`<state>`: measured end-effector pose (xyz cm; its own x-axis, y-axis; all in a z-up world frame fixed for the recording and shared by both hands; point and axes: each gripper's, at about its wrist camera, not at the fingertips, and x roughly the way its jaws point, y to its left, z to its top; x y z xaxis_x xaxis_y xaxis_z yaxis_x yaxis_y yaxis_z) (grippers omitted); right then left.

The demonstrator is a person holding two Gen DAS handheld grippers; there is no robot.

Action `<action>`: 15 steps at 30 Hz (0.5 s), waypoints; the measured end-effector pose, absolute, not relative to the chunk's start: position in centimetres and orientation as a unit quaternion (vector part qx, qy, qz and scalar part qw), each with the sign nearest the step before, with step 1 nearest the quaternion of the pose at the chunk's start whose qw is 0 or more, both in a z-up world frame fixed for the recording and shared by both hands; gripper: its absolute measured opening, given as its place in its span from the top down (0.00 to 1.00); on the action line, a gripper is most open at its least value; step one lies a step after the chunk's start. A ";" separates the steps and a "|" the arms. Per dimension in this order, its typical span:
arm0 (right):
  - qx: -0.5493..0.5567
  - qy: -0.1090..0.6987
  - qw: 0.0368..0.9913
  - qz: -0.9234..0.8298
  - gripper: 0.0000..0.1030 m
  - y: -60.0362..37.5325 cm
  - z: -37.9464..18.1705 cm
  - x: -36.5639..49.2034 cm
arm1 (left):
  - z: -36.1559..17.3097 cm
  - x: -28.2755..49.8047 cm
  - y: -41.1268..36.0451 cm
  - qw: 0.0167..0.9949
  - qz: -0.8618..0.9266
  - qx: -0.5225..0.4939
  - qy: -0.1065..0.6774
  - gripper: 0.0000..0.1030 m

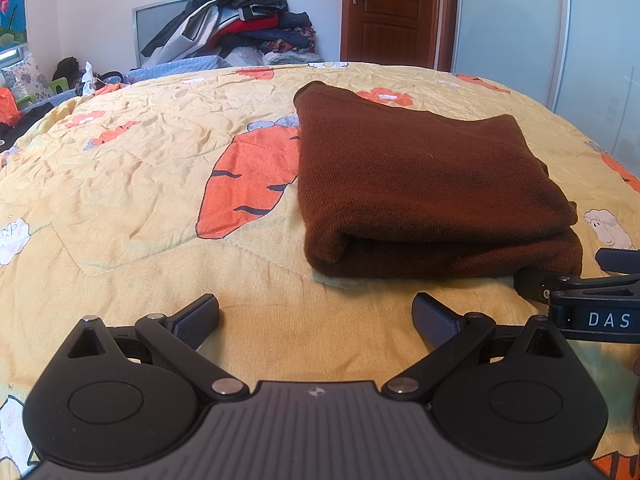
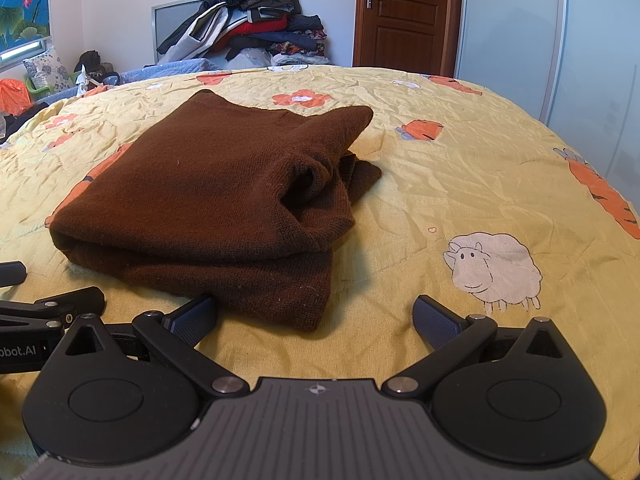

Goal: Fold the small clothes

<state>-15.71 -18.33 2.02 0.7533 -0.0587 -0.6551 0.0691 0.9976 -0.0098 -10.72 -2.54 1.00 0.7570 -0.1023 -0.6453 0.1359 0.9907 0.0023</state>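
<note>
A brown knitted sweater [image 1: 420,184] lies folded into a thick rectangle on the yellow carrot-print bedspread [image 1: 140,184]. It also shows in the right wrist view [image 2: 208,200], with loose folds bunched at its right side. My left gripper [image 1: 316,316] is open and empty, just in front of the sweater's near left corner. My right gripper [image 2: 316,316] is open and empty, its left finger [image 2: 192,320] close to the sweater's near edge. The right gripper's fingers [image 1: 560,284] show at the left view's right edge, and the left gripper's fingers [image 2: 60,304] at the right view's left edge.
A pile of clothes [image 1: 240,20] is stacked beyond the bed's far edge against the wall. A brown door [image 1: 392,12] and a white sliding wardrobe [image 1: 520,20] stand at the back right. Small items and an orange bag [image 2: 14,96] lie at the far left.
</note>
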 end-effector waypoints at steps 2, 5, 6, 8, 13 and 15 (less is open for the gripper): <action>0.008 0.350 0.936 -0.034 0.00 -18.3 2.0 -15.7 | 1.0 -10.8 -2.5 0.937 -0.064 0.025 0.343 0.00; 0.008 0.349 0.936 -0.034 0.00 -18.3 2.0 -15.7 | 1.1 -10.8 -2.5 0.937 -0.064 0.025 0.343 0.00; 0.008 0.349 0.936 -0.034 0.00 -18.3 2.0 -15.7 | 1.1 -10.8 -2.5 0.937 -0.064 0.025 0.343 0.00; 0.008 0.349 0.936 -0.034 0.00 -18.3 2.0 -15.7 | 1.1 -10.8 -2.5 0.937 -0.064 0.025 0.343 0.00; 0.008 0.349 0.936 -0.034 0.00 -18.3 2.0 -15.7 | 1.0 -10.8 -2.5 0.937 -0.064 0.025 0.343 0.00; 0.008 0.349 0.936 -0.034 0.00 -18.4 2.0 -15.7 | 1.0 -10.8 -2.6 0.937 -0.064 0.025 0.343 0.00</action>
